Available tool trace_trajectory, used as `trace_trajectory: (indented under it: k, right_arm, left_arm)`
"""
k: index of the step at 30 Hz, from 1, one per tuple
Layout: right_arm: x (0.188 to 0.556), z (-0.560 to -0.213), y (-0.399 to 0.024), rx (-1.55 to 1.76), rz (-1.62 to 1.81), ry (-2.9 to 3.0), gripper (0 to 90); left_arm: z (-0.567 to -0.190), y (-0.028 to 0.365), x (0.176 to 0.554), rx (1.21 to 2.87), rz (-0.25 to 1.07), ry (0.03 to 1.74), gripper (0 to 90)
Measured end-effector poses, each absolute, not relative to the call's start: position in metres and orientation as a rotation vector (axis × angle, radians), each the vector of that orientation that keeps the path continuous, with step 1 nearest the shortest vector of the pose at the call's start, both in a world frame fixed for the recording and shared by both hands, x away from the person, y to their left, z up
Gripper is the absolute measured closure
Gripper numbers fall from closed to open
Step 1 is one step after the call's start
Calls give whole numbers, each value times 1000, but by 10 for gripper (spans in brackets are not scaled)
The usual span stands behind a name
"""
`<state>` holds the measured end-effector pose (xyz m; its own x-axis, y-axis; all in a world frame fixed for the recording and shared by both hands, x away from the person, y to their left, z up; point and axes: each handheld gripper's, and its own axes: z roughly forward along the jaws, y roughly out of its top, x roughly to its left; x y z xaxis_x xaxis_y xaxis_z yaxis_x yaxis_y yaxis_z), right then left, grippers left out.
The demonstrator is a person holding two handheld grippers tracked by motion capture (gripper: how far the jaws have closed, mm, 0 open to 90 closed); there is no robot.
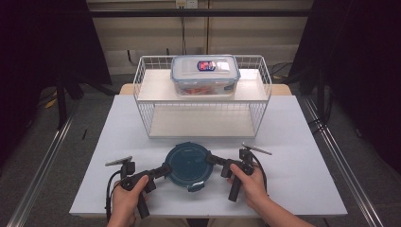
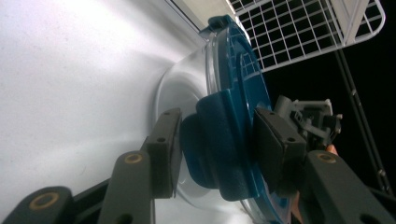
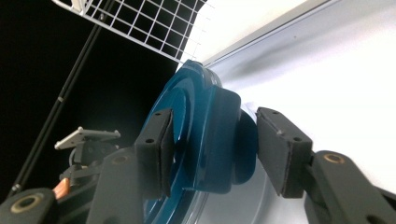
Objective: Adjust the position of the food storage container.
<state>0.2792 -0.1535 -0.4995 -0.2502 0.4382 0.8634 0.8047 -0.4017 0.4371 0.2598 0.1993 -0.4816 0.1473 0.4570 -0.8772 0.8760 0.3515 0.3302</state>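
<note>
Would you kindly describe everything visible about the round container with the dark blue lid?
The round clear plastic container with the dark blue lid sits flat at the white table's near middle, before the white wire shelf rack. Its lid is on, with blue latch flaps at the rim. The left claw and right claw each straddle a side flap; whether the pads press is unclear.
</note>
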Motion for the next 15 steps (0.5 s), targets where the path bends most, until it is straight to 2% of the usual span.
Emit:
trace_trajectory:
  k: [3,7,11,12,15]
  right_arm:
    - [278,-499,-155,-1720,-1684,-1467,495]
    - [276,-499,-159,-1748,-1675,-1445,496]
    - [272,-499,-163,-1751,-1669,-1440,498]
    - [271,-499,-164,-1753,-1672,-1435,498]
    - [271,-500,-162,-1747,-1694,-1443,495]
  left_arm:
    - [-480,196,263,1256,-439,1526,552]
    - [-481,194,273,1233,-454,1482,562]
    - [-482,191,279,1235,-413,1505,567]
    - [-484,189,279,1188,-423,1481,565]
    - [-486,193,277,1194,-451,1491,558]
